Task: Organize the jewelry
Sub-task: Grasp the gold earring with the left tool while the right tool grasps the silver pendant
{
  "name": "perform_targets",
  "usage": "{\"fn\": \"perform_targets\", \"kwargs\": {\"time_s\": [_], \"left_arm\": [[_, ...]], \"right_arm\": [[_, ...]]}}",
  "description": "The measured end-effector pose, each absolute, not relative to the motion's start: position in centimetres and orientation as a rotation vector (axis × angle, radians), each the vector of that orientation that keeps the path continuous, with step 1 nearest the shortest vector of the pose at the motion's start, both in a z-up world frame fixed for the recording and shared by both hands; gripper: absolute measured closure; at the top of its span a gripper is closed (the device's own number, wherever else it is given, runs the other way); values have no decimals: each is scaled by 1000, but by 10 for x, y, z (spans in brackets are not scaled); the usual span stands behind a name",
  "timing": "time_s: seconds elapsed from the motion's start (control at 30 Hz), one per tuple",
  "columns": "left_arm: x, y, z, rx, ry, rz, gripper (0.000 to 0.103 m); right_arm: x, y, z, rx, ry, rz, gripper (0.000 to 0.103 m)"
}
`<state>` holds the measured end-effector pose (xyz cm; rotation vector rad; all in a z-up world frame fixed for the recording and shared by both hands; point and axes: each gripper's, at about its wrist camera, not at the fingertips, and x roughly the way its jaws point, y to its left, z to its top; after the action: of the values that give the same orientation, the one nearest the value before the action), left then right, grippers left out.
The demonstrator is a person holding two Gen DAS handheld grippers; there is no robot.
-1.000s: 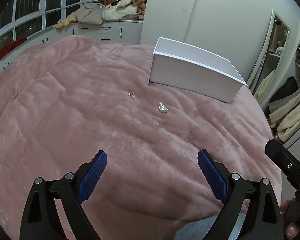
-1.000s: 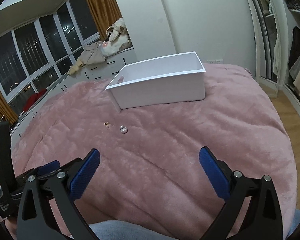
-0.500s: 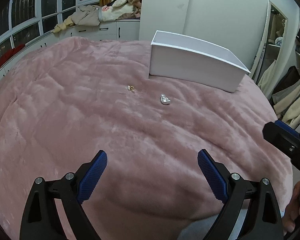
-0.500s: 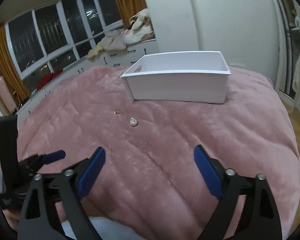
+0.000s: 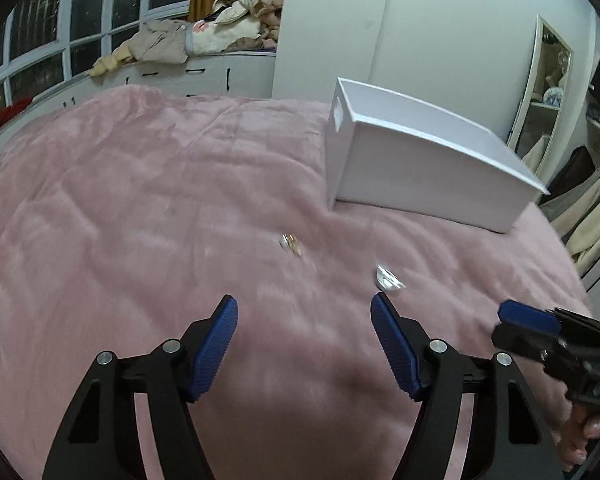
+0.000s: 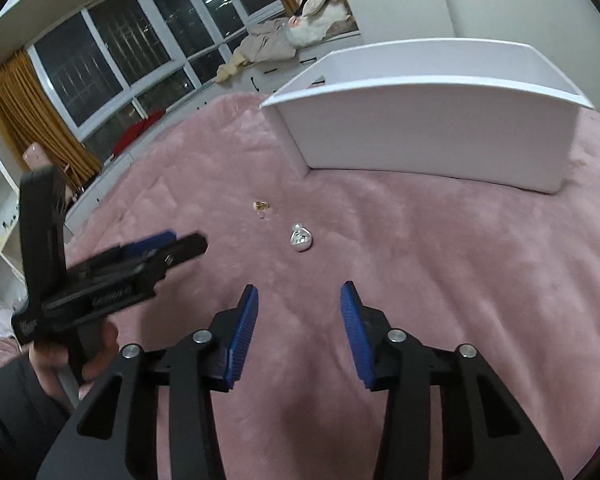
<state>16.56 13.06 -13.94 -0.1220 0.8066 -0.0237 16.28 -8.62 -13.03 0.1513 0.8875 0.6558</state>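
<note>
A small gold piece of jewelry [image 5: 291, 243] [image 6: 261, 206] and a silver pendant-like piece [image 5: 387, 278] [image 6: 299, 239] lie on the pink blanket [image 5: 140, 208] [image 6: 440, 264], in front of an open white box [image 5: 428, 164] [image 6: 432, 120]. My left gripper [image 5: 304, 306] hovers short of the gold piece, jaws closing with nothing between them. My right gripper [image 6: 299, 294] points at the silver piece just ahead, jaws closing, empty too. Each gripper also shows in the other's view: the right gripper [image 5: 540, 320] at the right edge, the left gripper [image 6: 168, 242] at the left.
A person's hand [image 6: 60, 356] holds the left gripper's handle. Drawers piled with clothes [image 5: 204, 44] stand behind the bed under dark windows. A mirror [image 5: 540, 84] and hanging clothes are at the right. The box blocks the far right of the blanket.
Both grippers moved forward and down toward the jewelry, which now looks larger and nearer. Both pairs of jaws have narrowed, the right more than the left.
</note>
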Motion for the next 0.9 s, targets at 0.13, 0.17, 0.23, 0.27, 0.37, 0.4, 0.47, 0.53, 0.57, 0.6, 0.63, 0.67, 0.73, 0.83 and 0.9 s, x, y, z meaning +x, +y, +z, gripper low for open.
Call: {"fn": "perform_targets", "kwargs": {"time_s": [0.13, 0.17, 0.23, 0.27, 0.37, 0.4, 0.47, 0.53, 0.57, 0.6, 0.63, 0.67, 0.73, 0.83, 0.9], "left_arm": [[207, 140, -160, -143, 811, -79, 32], [214, 142, -163, -153, 808, -94, 32], [227, 145, -169, -156, 791, -110, 32], [235, 146, -173, -151, 786, -106, 32], [251, 148, -189, -161, 792, -115, 32], [252, 147, -194, -162, 793, -121, 32], [253, 148, -204, -169, 793, -137, 32], [256, 154, -210, -207, 796, -165, 31], [258, 159, -213, -234, 795, -181, 31], [259, 160, -214, -238, 795, -186, 31], [260, 158, -216, -225, 796, -181, 31], [261, 157, -216, -214, 796, -176, 32], [263, 157, -218, -212, 798, -171, 33], [262, 160, -217, -224, 799, -152, 42], [258, 164, -215, -257, 796, -157, 51]], "right_arm": [[182, -71, -140, 145, 898, 692, 65], [185, -69, -141, 153, 901, 699, 65], [190, -65, -143, 142, 888, 699, 65], [193, -62, -145, 132, 886, 699, 65], [203, -51, -153, 97, 893, 712, 65], [207, -47, -156, 78, 896, 715, 65], [214, -39, -163, 49, 904, 715, 65], [222, -31, -170, 34, 920, 711, 68], [226, -27, -173, 30, 934, 702, 80], [229, -25, -176, 27, 943, 684, 84], [230, -26, -178, 37, 947, 674, 84], [229, -28, -178, 50, 943, 676, 84], [226, -36, -174, 78, 937, 674, 84], [216, -53, -162, 114, 921, 643, 84], [203, -67, -152, 126, 917, 616, 84]]}}
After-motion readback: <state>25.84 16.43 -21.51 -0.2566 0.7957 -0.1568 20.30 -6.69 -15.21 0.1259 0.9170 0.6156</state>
